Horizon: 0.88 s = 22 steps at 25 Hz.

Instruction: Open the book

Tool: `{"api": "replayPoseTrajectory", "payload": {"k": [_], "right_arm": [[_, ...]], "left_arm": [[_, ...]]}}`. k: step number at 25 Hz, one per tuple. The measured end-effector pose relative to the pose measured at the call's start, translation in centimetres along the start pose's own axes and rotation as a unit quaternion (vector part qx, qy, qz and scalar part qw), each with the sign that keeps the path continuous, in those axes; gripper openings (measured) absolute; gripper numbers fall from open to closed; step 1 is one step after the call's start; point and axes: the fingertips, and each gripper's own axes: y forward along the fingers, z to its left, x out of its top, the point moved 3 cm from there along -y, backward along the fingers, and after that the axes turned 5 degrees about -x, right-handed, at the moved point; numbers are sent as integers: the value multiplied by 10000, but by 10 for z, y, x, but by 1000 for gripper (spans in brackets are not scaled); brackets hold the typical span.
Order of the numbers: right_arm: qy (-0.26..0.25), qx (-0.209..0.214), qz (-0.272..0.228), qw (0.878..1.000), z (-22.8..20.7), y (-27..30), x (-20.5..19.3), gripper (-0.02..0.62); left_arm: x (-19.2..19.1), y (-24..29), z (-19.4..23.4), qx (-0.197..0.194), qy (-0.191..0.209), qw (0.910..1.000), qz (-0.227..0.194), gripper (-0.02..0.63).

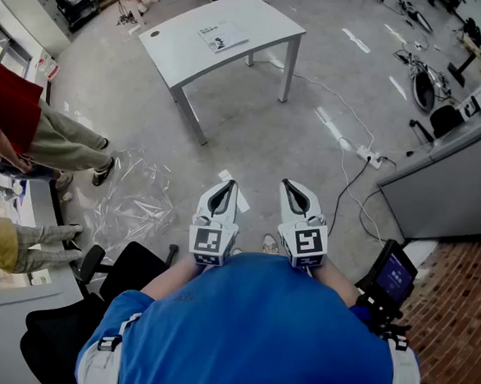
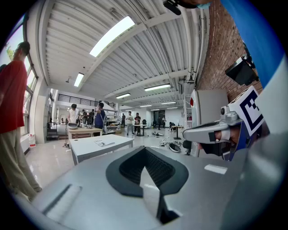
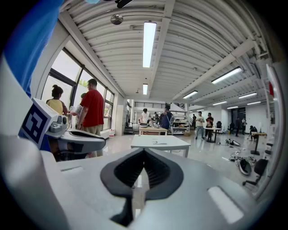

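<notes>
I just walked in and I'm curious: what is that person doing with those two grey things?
A person in a blue shirt holds a left gripper and a right gripper close to the body. Both are shut and hold nothing. The book lies flat, apparently closed, on the white table across the floor ahead, so opening it has not begun.

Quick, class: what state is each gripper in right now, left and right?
Left gripper: closed, holding nothing.
Right gripper: closed, holding nothing.
</notes>
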Motion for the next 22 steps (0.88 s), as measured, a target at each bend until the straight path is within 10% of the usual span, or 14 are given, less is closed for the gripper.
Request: {"api": "replayPoseTrajectory", "payload": {"k": [13,22], "right_arm": [[102,-614,216,9978,-24,-29,-28,3],[145,-775,33,9969,-116,-34,-35,3]], "left_arm": [[-14,22,-26,-712,-7,9973,183,6],[3,97,-87,-904,200,9956,128,6]]}}
